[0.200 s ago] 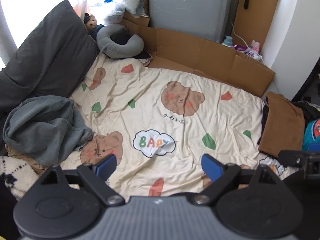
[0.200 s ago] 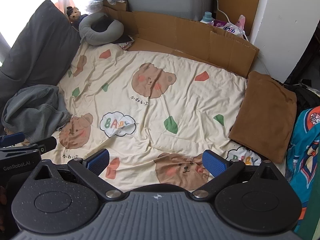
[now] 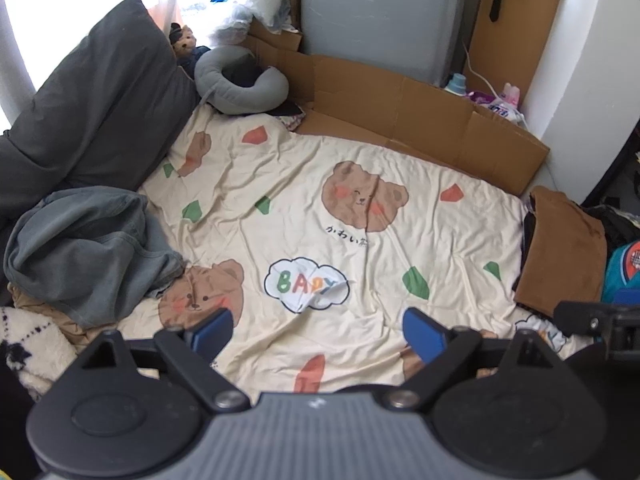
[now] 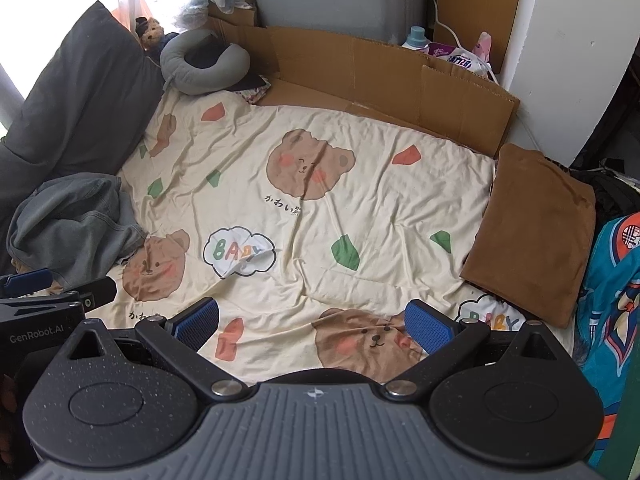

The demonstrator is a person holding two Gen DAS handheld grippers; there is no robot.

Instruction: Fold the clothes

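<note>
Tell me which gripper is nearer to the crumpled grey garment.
Left. The left gripper hovers just right of the crumpled grey garment; the right gripper is farther right, toward the folded brown cloth.

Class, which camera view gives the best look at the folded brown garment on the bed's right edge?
The right wrist view: the folded brown garment shows whole and flat, with all its edges clear. In the left wrist view it sits squeezed at the frame's edge, its lower corner hidden behind the other gripper.
</note>
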